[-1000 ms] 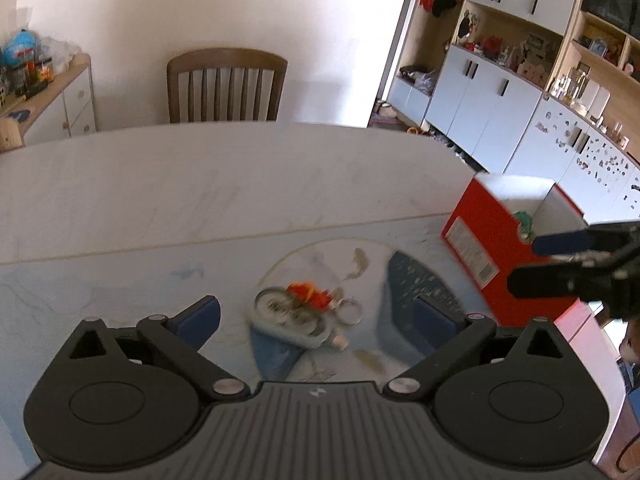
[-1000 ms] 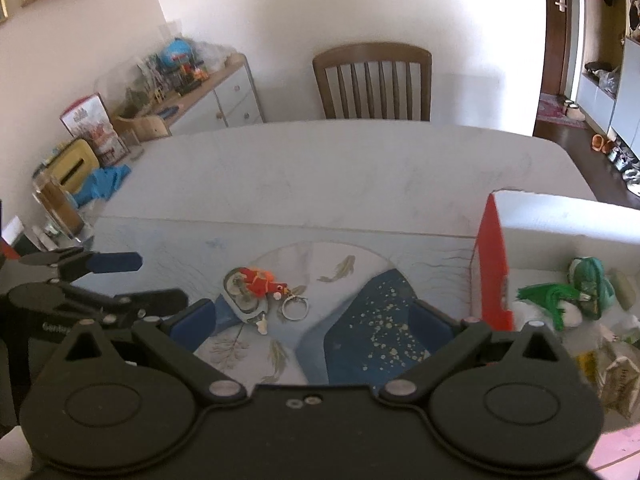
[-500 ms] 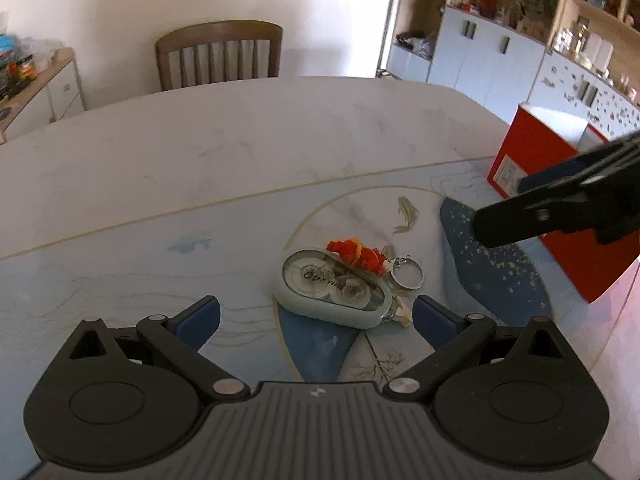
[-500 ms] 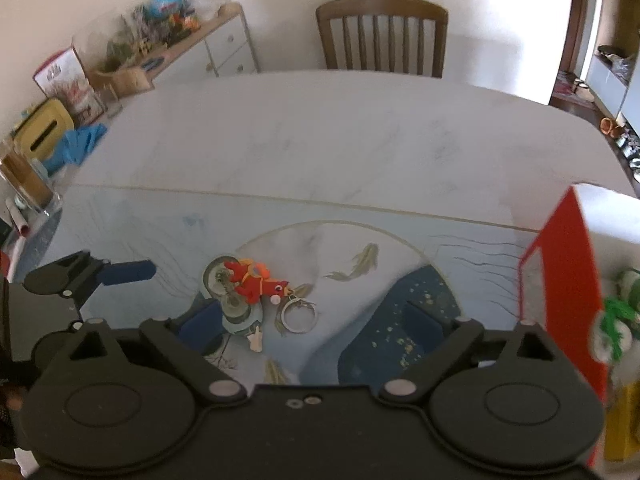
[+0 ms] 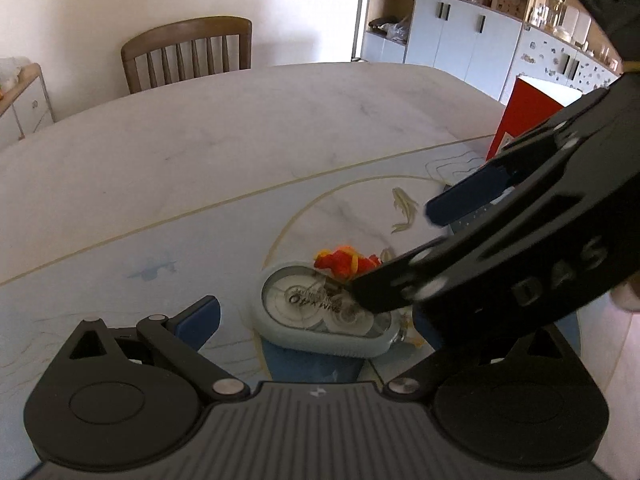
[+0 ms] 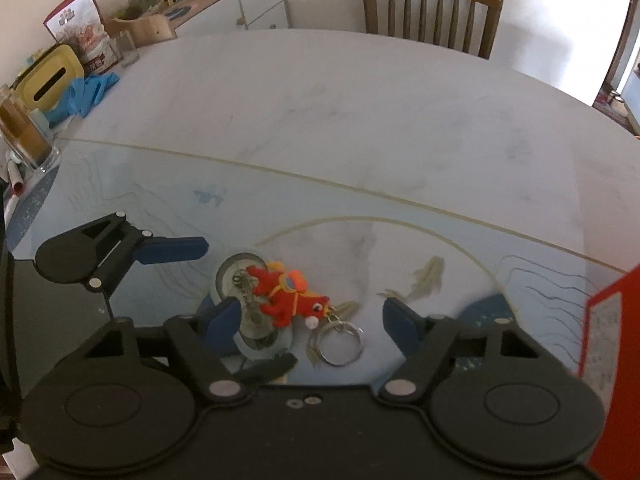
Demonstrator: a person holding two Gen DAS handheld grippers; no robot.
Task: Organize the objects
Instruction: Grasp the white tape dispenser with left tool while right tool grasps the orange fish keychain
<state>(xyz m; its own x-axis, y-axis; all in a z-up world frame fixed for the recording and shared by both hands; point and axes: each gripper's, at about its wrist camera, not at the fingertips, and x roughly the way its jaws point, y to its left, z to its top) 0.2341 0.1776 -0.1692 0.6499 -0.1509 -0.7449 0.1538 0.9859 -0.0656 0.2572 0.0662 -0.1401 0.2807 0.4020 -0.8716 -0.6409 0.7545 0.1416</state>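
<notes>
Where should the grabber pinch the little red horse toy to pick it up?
Probably around its soft red body, coming from above. The red horse toy lies flat, partly on the grey oval case, with its key ring trailing toward the camera. The open right gripper already straddles it.

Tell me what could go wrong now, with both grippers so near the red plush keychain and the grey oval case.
1. The right gripper is open around the red plush keychain, which lies on the grey oval case; closing might also catch or push the case.
2. The metal key ring lies loose on the table mat and could snag when lifted.
3. The left gripper, also open, sits very near; the two could collide.
</notes>
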